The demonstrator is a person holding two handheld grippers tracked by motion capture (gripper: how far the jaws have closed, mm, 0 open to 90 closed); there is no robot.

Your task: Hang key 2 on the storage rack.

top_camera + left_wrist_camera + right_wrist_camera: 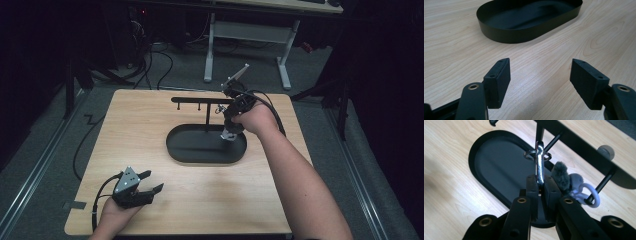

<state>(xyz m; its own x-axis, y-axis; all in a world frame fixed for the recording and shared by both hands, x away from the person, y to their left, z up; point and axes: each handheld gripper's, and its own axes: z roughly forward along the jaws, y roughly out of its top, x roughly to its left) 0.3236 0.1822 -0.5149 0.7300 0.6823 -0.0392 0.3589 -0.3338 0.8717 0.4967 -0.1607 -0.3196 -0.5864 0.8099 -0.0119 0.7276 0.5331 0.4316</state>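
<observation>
- The right claw is squeezed tight on a shiny metal clip, up by the black rack.
- The clip's little ring looks not yet hung on a peg, so that job seems left.
- The left claw rests wide apart, holding nothing, on the surface near the black tray.

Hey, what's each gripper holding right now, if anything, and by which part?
The right gripper is shut on the metal clasp of a keychain, clamping its lower end. The left gripper is open and holds nothing.

A lab: dark room, floor cables, adjustable desk, wooden table.
</observation>
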